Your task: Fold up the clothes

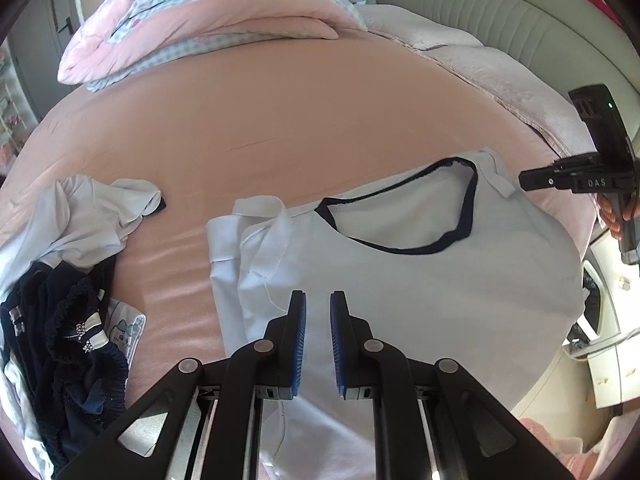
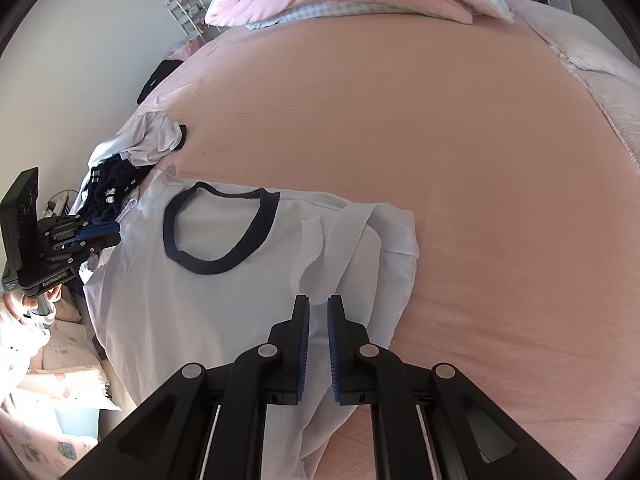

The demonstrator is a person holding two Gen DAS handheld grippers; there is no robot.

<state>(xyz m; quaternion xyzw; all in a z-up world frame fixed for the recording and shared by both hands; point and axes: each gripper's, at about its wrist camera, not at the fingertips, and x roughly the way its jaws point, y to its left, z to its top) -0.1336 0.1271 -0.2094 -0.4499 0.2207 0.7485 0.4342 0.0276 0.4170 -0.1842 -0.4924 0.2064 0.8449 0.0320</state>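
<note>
I have the pink bed (image 2: 440,128) filling most of both views, with a folded pink and blue-checked quilt (image 1: 208,20) at its far end. Spread near my edge is the pale blue T-shirt (image 1: 420,288) with the navy collar (image 1: 404,216), lying flat, both sleeves already turned in over the body. Off to my left sits a heap of unfolded clothes (image 1: 60,280), pale and navy pieces tangled together, close to the shirt but not touching it.

My left gripper (image 1: 318,340) hangs over the lower left part of the shirt, jaws almost together, a narrow slot between the blue pads with nothing pinched in it. My right gripper (image 2: 318,344) hovers over the folded sleeve side, its jaws likewise barely parted and empty.

My worry is the next pinch. With jaws this narrow I judge I could skate over the cloth, or catch only the top layer of the turned-in sleeve (image 2: 352,248) and drag it open again. If the two hands lift unevenly, the shirt could skew, and a wide sweep on the left might snag the heap.
</note>
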